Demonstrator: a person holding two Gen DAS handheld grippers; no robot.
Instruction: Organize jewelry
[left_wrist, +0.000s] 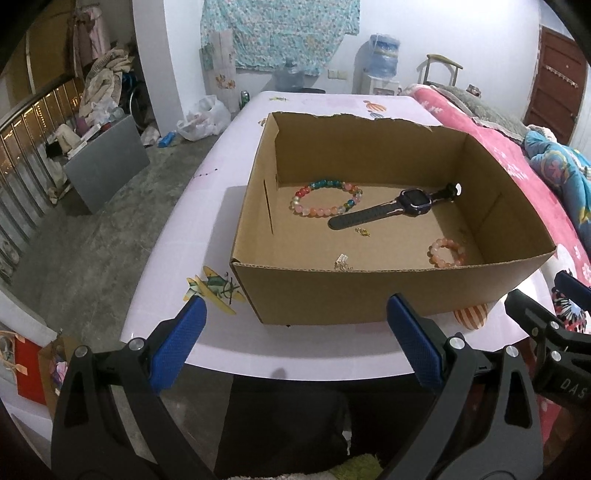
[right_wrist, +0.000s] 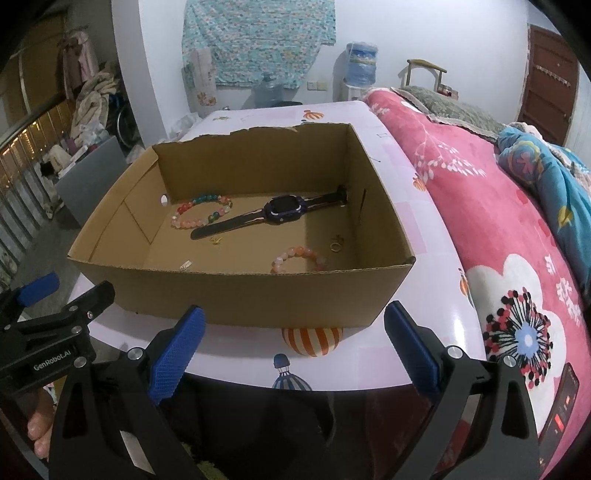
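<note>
Two hand-held grippers, each black with blue textured pads. The left gripper (left_wrist: 295, 343) fills the bottom of the left wrist view, its jaws spread wide with nothing between them. The right gripper (right_wrist: 295, 347) sits the same way at the bottom of the right wrist view, jaws wide apart and empty. Each gripper appears at the other view's lower edge. Bare fingers (right_wrist: 38, 430) show at the lower left of the right wrist view.

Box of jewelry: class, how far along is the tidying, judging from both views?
Done: the watch, two bead bracelets and small pieces lie in the box. In hand: nothing; the left gripper and right gripper hover open before it. Left: nothing loose shows on the table.
</note>
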